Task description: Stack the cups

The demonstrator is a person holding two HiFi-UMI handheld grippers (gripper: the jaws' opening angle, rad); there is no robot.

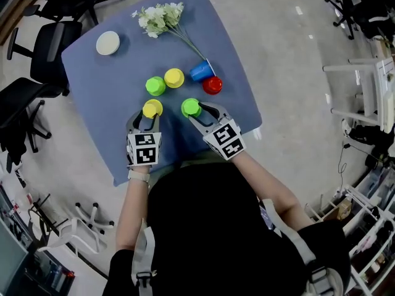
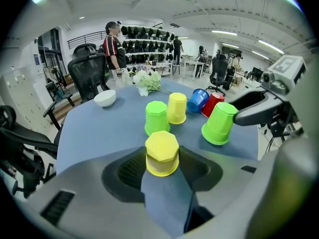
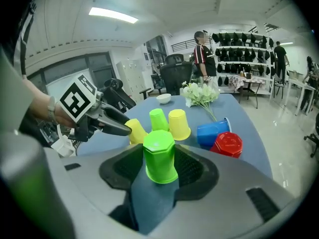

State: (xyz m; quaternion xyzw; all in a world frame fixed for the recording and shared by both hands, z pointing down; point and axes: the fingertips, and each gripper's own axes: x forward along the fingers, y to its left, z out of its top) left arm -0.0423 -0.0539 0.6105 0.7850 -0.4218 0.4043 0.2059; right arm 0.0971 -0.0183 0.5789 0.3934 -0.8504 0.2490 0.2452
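Observation:
Several upturned plastic cups stand on a blue-covered table (image 1: 123, 69). A yellow cup (image 1: 152, 108) (image 2: 162, 152) stands on the cloth between the jaws of my left gripper (image 1: 146, 113) (image 2: 162, 158). The pads sit close on both sides without squeezing it. My right gripper (image 1: 203, 111) (image 3: 160, 164) is shut on a green cup (image 1: 191, 106) (image 3: 159, 153), which is held tilted just right of the yellow one. Farther back stand another green cup (image 1: 155, 86) and another yellow cup (image 1: 174, 78). Beyond them a blue cup (image 1: 200, 71) lies on its side beside a red cup (image 1: 212, 85).
A white bowl (image 1: 108, 42) sits at the table's far left and a bunch of white flowers (image 1: 160, 17) lies at the far edge. Black office chairs (image 1: 43, 60) stand left of the table. People stand by shelves in the background.

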